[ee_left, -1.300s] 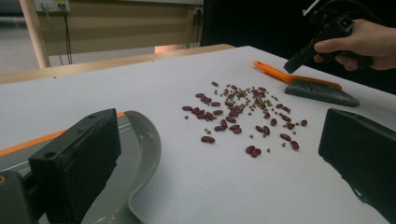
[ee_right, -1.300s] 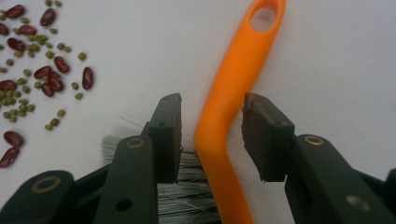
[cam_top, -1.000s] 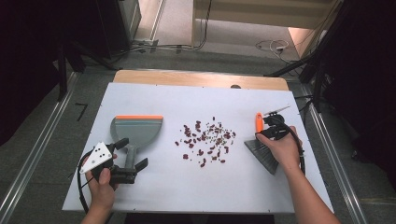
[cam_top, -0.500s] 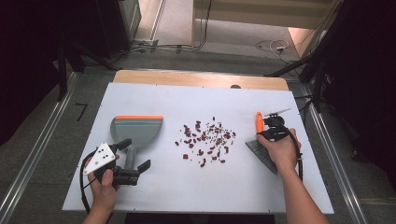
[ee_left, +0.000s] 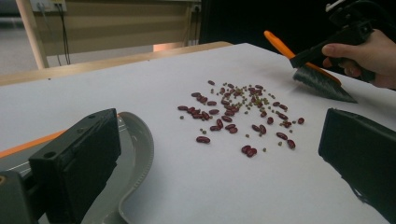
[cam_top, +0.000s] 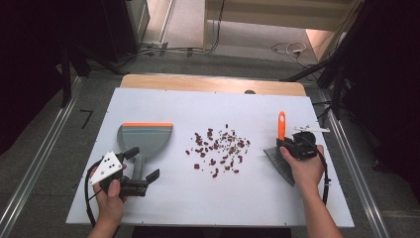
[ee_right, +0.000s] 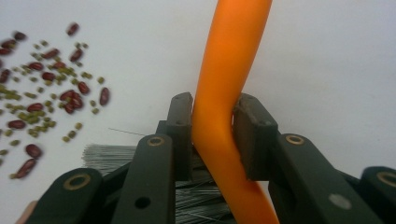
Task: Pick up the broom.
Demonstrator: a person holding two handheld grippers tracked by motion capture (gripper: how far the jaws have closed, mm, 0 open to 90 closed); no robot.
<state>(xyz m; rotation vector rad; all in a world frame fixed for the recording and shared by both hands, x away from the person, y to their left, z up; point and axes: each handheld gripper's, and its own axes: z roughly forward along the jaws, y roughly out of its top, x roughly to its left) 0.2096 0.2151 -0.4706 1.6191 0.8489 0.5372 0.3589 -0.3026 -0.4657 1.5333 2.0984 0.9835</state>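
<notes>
The beans [cam_top: 218, 148] lie scattered in the middle of the white table [cam_top: 208, 203]. To their right, the right gripper [cam_top: 293, 145] has just closed its jaws and clamps the orange handle of the brush [cam_top: 280, 157], bristles toward the beans. To their left lies the grey dustpan [cam_top: 146, 139]; the left gripper [cam_top: 141, 166] stands wide open around the dustpan's handle, without pressing it

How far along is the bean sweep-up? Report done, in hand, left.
Done: the right gripper is shut on the brush handle. In hand: the left gripper sits with open jaws either side of the dustpan handle. Left: all beans are scattered on the table, none in the pan.
</notes>
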